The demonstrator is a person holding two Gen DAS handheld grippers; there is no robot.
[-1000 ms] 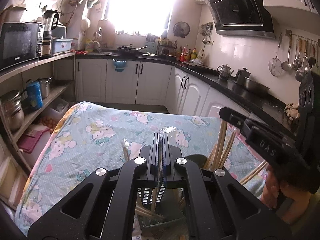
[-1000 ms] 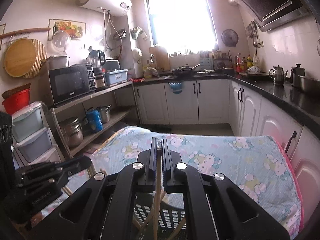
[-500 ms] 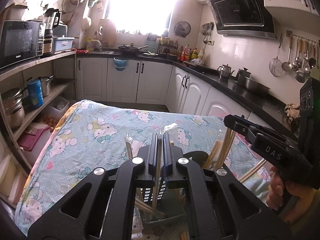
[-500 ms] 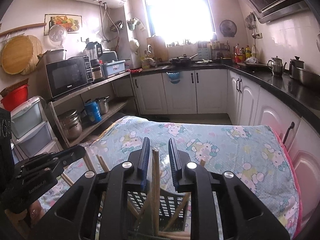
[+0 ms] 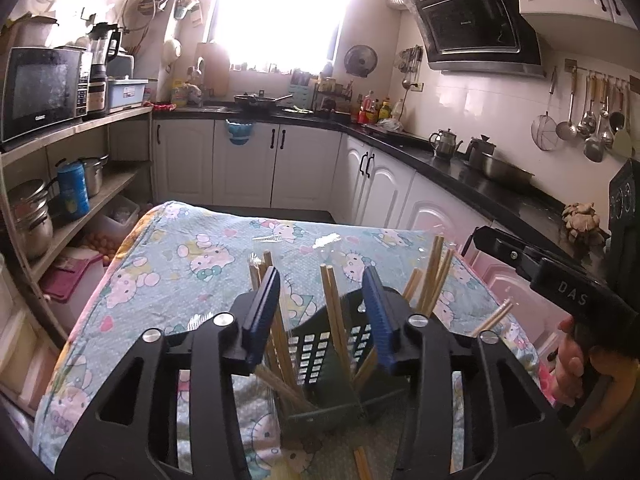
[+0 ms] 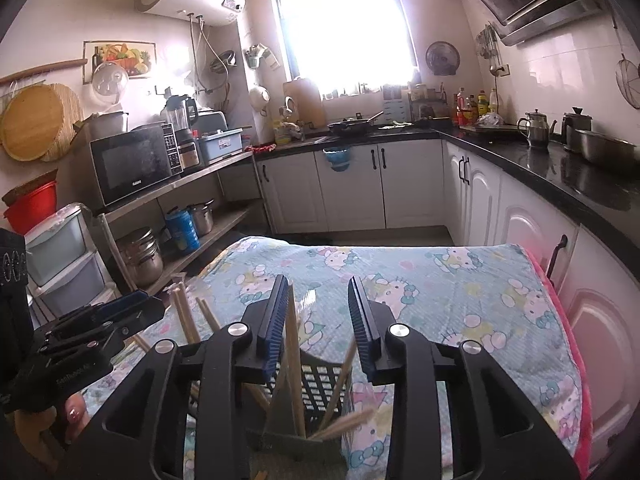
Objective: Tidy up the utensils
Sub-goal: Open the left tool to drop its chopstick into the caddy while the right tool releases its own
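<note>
On the kitchen table's cloth [image 5: 192, 264], both grippers, left [image 5: 322, 304] and right [image 6: 318, 316], gape empty over the basket [image 5: 320, 352] of chopsticks [image 5: 334, 312]: light, stiff, slippery, best pinched mid-shaft.

Both the left gripper [image 5: 320, 312] and right gripper [image 6: 318, 320] have opened wide, releasing their chopsticks [image 5: 334, 312] into the basket [image 5: 320, 352].

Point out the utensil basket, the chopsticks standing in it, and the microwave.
utensil basket [image 5: 316, 354]: left wrist view, on its slotted front wall.
chopsticks [image 5: 335, 304]: left wrist view, on the upright middle pair's shafts.
microwave [image 6: 134, 164]: right wrist view, on its dark door glass.
</note>
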